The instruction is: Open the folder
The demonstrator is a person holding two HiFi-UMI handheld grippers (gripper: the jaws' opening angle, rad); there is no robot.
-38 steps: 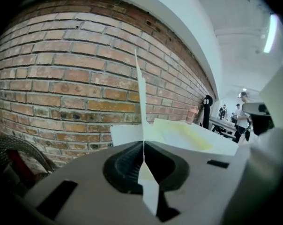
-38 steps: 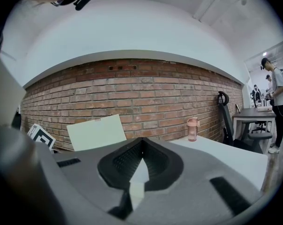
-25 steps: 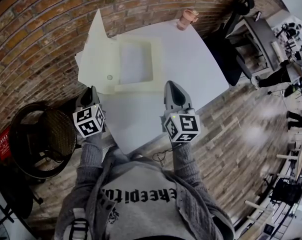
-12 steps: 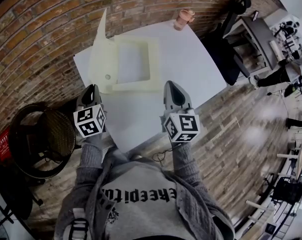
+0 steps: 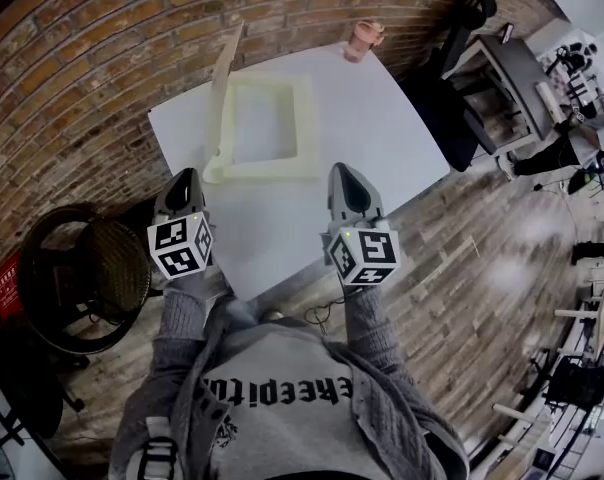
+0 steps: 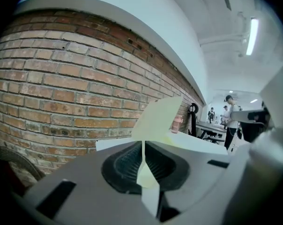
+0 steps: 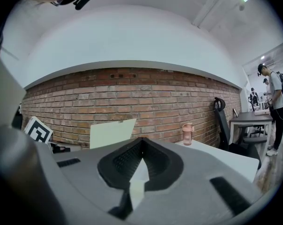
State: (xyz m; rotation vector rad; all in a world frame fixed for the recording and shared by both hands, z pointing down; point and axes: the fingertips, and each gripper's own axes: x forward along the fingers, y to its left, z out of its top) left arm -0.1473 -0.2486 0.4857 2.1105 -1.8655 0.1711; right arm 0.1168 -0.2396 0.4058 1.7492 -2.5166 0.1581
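Brick wall [image 5: 102, 58] backs white table [image 5: 382, 118] with folder [image 5: 267, 172]; left gripper [image 5: 183, 178] and right gripper [image 5: 347, 174] fingers closed, empty.

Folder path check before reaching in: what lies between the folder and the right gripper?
Only bare white table; nothing lies between the folder and the right gripper, as the head view shows.

**Little Legible Print**

I found one line of blackletter print across the person's grey sweatshirt [image 5: 282, 393] — it was upside down and too garbled for me to read. Black-and-white square markers stood on the cubes of the left gripper [image 5: 185, 180] and right gripper [image 5: 346, 173] — patterns, no letters.
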